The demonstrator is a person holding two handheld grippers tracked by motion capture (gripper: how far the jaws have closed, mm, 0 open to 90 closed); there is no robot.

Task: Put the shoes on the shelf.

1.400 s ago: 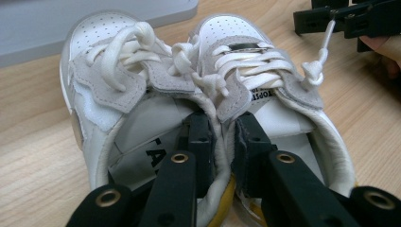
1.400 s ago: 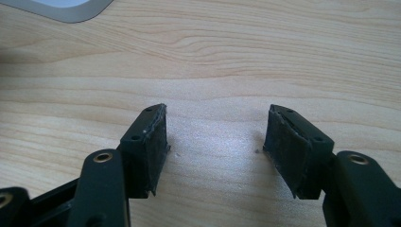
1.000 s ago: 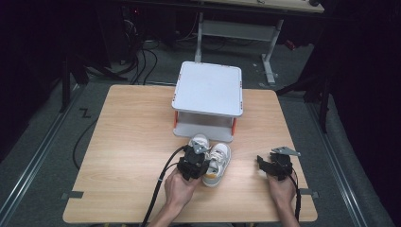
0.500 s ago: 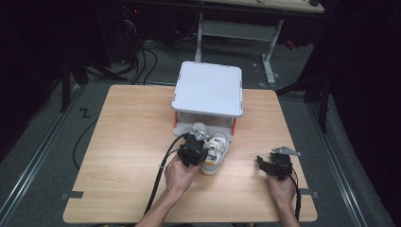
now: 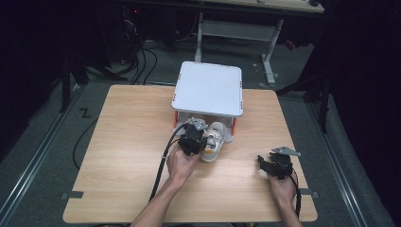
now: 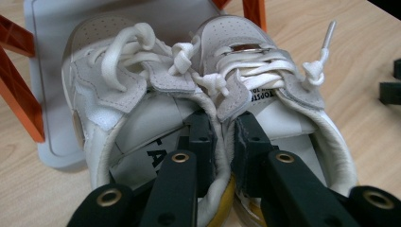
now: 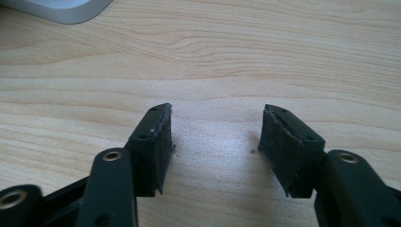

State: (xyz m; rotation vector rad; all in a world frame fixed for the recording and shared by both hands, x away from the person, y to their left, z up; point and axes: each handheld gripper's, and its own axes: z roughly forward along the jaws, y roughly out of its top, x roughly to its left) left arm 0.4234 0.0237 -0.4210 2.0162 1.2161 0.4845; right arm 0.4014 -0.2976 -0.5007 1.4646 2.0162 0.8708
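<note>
Left gripper (image 6: 226, 142) clamps the touching inner collars of two white sneakers (image 6: 208, 90); right gripper (image 7: 215, 146) gapes empty.

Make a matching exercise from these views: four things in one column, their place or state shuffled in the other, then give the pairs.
1. left gripper
2. right gripper
3. pair of shoes
4. white stand

A. on orange legs at the table's far side
B. open over bare wood
C. toes pointing under the stand
D. shut on both shoes' inner collars

Pairs: 1-D, 2-B, 3-C, 4-A
</note>
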